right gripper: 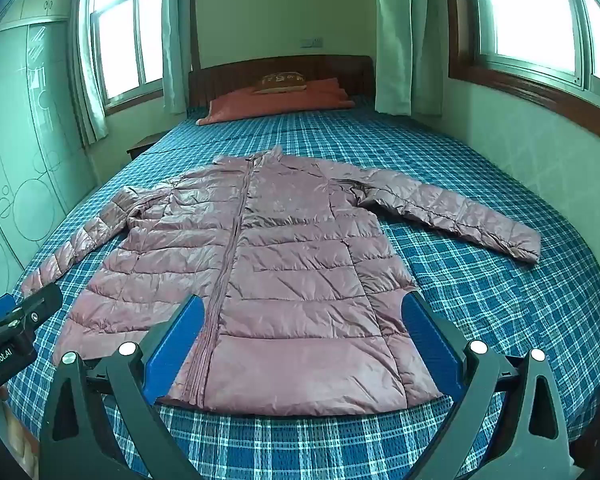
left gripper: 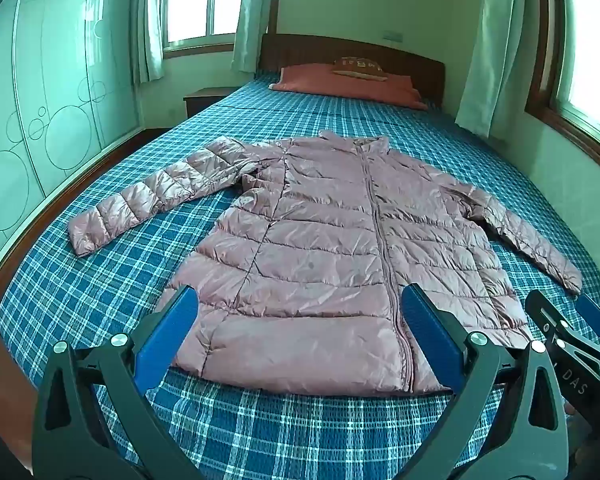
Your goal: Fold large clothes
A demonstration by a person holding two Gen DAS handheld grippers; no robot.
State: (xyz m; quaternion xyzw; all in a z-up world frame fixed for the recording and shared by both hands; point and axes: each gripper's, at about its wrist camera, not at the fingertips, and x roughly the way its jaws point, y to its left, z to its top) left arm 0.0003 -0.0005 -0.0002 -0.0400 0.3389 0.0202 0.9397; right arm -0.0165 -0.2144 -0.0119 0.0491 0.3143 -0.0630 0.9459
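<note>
A pink quilted puffer jacket [left gripper: 320,248] [right gripper: 268,264] lies flat and zipped on the blue plaid bed, collar towards the headboard, hem nearest me. Both sleeves are spread out, the left sleeve [left gripper: 156,196] and the right sleeve [right gripper: 456,212]. My left gripper [left gripper: 300,312] hangs open above the hem's left half, blue pads wide apart with nothing between them. My right gripper [right gripper: 304,316] is open over the hem's right half, also holding nothing. Each gripper shows at the edge of the other's view: the right gripper [left gripper: 568,332], the left gripper [right gripper: 16,320].
The bed [left gripper: 100,288] fills the room's middle, with a red pillow [left gripper: 348,84] and a small patterned cushion [left gripper: 360,67] by the dark headboard. A wardrobe with circle patterns [left gripper: 40,112] runs along the left. A nightstand [left gripper: 208,98] stands at back left; curtained windows are behind and right.
</note>
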